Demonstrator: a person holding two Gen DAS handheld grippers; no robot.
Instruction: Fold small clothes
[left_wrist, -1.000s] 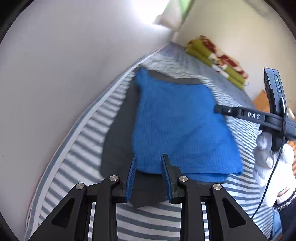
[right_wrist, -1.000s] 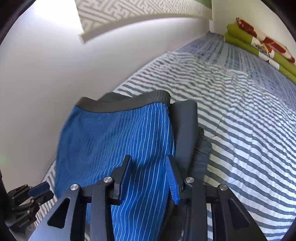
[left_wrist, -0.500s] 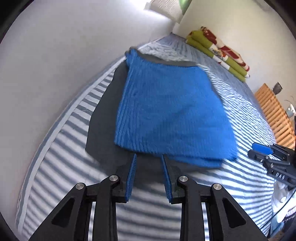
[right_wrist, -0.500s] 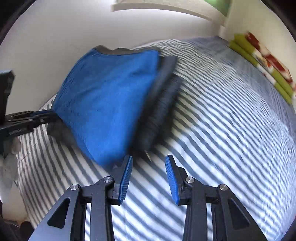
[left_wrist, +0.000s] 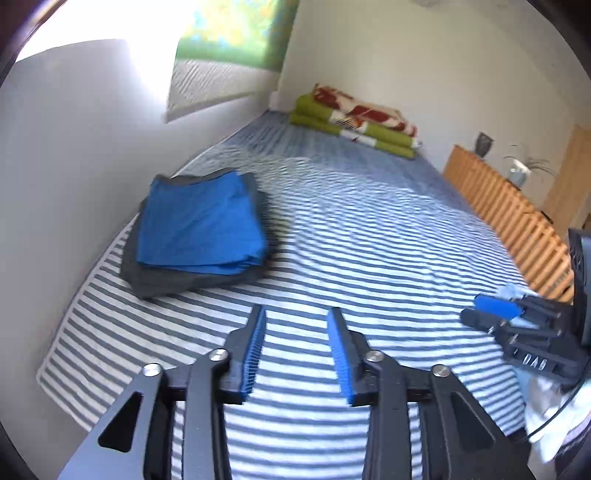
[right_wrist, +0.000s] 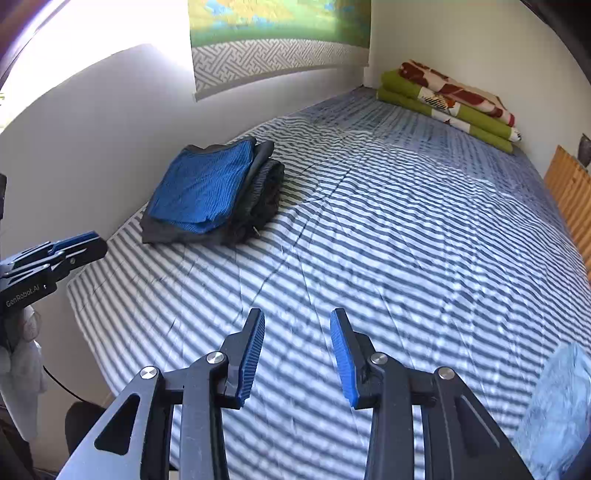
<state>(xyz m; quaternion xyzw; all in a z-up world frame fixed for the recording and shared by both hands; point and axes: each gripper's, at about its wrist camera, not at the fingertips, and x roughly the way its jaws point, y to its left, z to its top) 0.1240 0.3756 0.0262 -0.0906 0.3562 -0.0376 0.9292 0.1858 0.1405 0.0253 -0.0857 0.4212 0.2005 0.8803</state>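
Both grippers have pulled back from the folded clothes. In the left wrist view, the left gripper (left_wrist: 295, 350) hangs over bare striped bed (left_wrist: 369, 229), its jaws just opened wider with nothing between them; the blue garment (left_wrist: 199, 221) lies on a dark one (left_wrist: 162, 282), up-left by the wall. The right gripper (left_wrist: 517, 328) reads "DAS". In the right wrist view, its jaws stand apart, empty; "GenRobot.AI" marks the left gripper.
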